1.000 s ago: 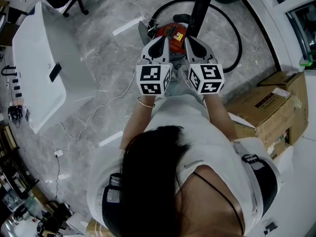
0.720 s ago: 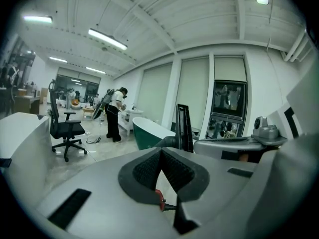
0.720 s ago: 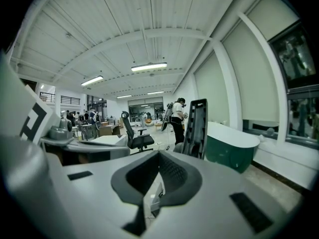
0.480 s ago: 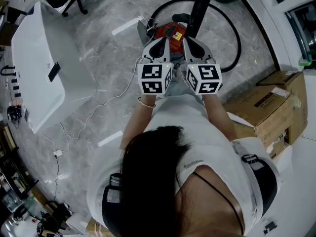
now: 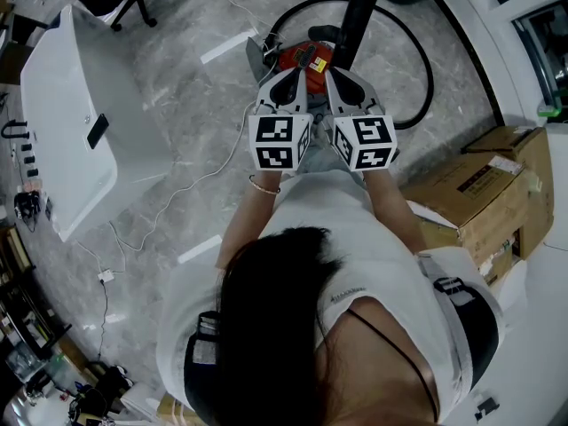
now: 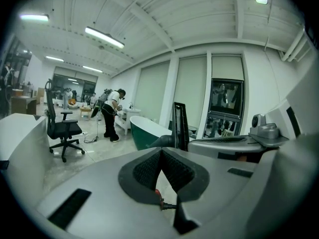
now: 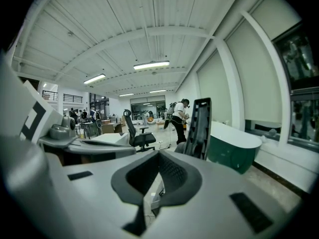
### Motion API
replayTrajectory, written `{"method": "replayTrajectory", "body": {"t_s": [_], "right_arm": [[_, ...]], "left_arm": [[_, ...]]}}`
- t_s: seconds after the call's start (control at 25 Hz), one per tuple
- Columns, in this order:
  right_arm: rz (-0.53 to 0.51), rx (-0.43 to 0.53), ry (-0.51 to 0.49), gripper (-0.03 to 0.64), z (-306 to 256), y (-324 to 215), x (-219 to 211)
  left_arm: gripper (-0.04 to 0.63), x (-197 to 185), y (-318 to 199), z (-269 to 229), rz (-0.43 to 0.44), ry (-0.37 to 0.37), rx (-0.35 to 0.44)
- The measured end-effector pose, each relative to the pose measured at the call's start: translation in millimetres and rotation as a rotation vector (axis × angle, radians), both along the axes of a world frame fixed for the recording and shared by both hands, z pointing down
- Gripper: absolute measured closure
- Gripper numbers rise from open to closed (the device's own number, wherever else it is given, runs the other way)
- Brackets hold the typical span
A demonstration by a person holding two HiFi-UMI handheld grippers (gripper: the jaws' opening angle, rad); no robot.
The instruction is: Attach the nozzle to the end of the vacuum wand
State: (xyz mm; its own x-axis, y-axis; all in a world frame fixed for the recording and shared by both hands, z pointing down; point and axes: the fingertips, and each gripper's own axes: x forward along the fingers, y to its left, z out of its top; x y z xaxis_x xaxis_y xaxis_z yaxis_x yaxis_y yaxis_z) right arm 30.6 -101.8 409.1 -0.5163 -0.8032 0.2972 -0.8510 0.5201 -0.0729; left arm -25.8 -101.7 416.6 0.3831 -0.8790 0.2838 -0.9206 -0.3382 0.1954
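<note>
A red vacuum cleaner (image 5: 306, 57) sits on the grey floor with its black hose (image 5: 419, 53) looping round behind it. A black, flat, ribbed nozzle piece (image 5: 355, 23) stands upright just beyond the vacuum, and it also shows in both gripper views as the nozzle piece (image 6: 180, 126) (image 7: 198, 128). My left gripper (image 5: 282, 80) and right gripper (image 5: 343, 80) hang side by side above the vacuum, pointing slightly downward. Both are shut with nothing between the jaws (image 6: 162, 169) (image 7: 158, 176). A sliver of the red vacuum body (image 6: 157, 193) shows below the left jaws.
A white table (image 5: 80, 114) stands at the left with an office chair (image 6: 62, 128) beyond it. Cardboard boxes (image 5: 479, 193) are stacked at the right. A green tub (image 7: 232, 143) stands behind the nozzle. A thin white cable (image 5: 177, 193) trails over the floor. People work in the distance.
</note>
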Motion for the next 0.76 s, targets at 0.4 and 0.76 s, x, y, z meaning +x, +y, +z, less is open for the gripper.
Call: {"method": "replayTrajectory", "body": {"t_s": [0.4,0.76], "right_arm": [[-0.001,-0.011,0.017,0.601,4.3,-3.9,2.6],[0.012,-0.014,0.025,0.601,5.2,-5.0,6.3]], "left_arm": [[0.594,2.8,-5.3,3.6,0.006,0.004,-0.006],[0.594,4.4,-6.2,3.0,0.015,-0.004,-0.005]]}}
